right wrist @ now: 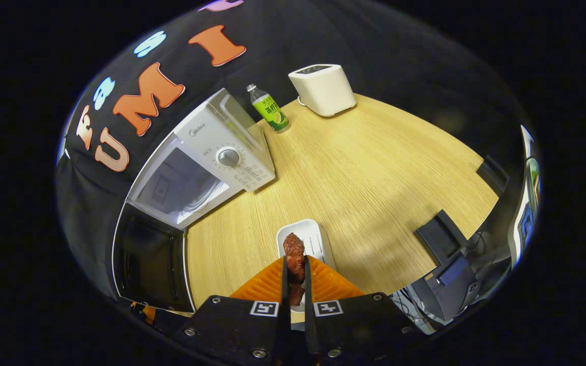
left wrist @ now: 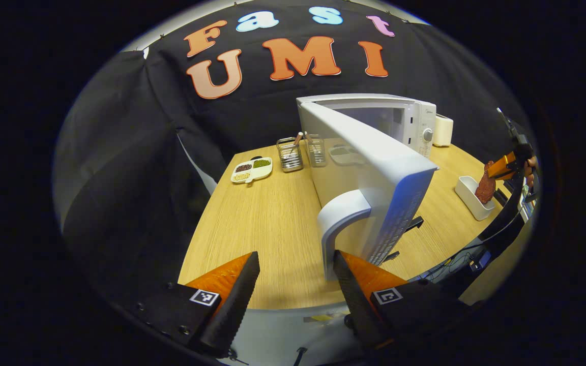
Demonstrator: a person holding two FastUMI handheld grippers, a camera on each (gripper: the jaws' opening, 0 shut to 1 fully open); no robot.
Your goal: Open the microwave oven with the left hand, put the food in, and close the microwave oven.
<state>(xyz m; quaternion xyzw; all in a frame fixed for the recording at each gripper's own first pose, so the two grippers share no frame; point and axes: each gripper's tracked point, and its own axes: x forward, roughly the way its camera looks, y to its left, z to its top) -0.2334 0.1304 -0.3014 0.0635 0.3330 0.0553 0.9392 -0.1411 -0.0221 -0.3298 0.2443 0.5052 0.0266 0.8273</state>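
With the white microwave oven's door [left wrist: 374, 173] already swung wide, the job appears to stand at its middle step: carrying the food in. The left gripper [left wrist: 295, 290] is spread open and empty, its two dark ribbed fingers either side of the door's curved white handle [left wrist: 341, 213] but touching nothing, the handle just ahead and a little toward its right finger. The right gripper [right wrist: 293, 277] is clamped on a reddish-brown chunk of meat [right wrist: 293, 249], lifted clear of the small white rectangular tray [right wrist: 313, 239] lying directly beneath and ahead of it on the pale wooden table [right wrist: 374, 168].

Next, by my reading, the right gripper must swing toward its own left and forward, where the white microwave oven's cavity [right wrist: 181, 185] gapes with its glass turntable showing. The open door, lying low to that gripper's left, is the likely obstacle; the meat should pass above its edge.

Well beyond the right gripper stand a green-labelled plastic bottle [right wrist: 268, 109] and a cream toaster [right wrist: 323, 89]. Ahead of the left gripper, past the door, sit two wire mesh holders [left wrist: 290, 154] and a white divided dish of grains [left wrist: 252, 169], all out of the path.
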